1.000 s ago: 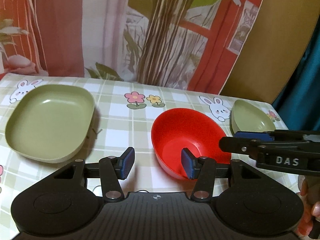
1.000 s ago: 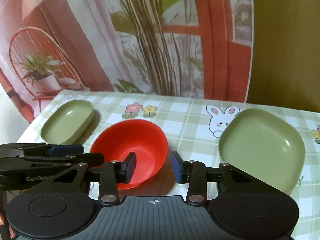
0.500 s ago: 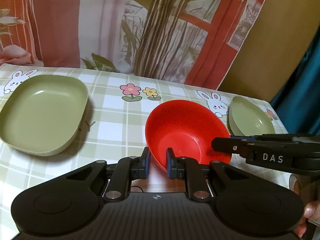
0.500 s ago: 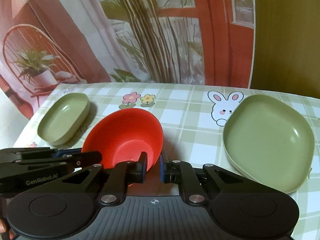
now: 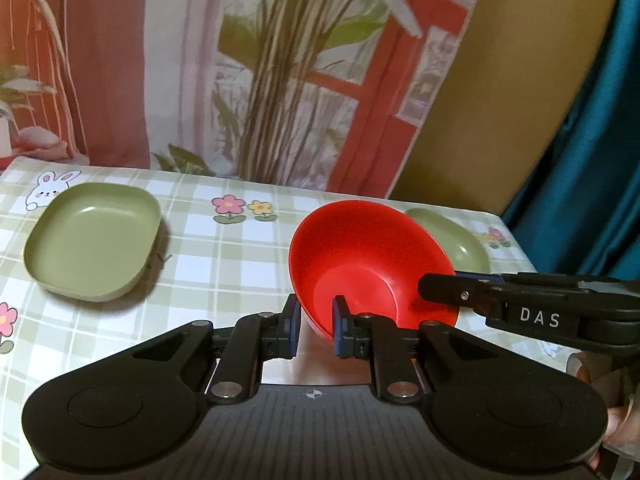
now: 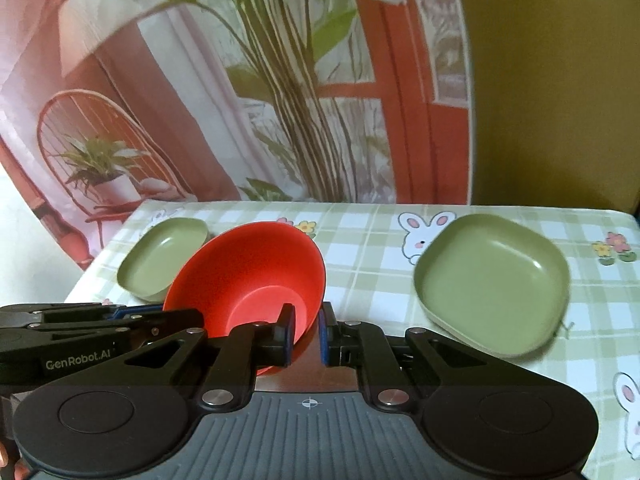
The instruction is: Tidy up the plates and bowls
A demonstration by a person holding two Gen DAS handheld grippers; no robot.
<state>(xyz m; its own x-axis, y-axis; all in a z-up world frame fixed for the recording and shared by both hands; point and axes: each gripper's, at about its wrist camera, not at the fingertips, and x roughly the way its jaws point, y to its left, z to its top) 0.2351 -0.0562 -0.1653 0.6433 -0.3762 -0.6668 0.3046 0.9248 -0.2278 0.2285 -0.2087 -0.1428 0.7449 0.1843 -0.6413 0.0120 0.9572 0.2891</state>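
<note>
Both the left gripper (image 5: 316,330) and right gripper (image 6: 306,332) pinch the tilted red plastic bowl's (image 5: 368,264) near rim; only the right view fully shows the right-hand green squarish plate (image 6: 492,284).

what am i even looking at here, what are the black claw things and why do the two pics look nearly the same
The black claws are hand-held two-finger grippers; a person holds one in each hand. There is no robot arm. Each gripper carries a wide-angle camera looking forward along its fingers, so you get two views of one table from slightly different sides.

In the left camera's view, the left gripper pinches the rim of a red bowl, and the other gripper enters from the right edge. In the right camera's view, the right gripper pinches the same bowl's rim. The bowl is tilted between them.

On the checked tablecloth with bunnies and flowers lie two green dishes, one on each side of the bowl.
</note>
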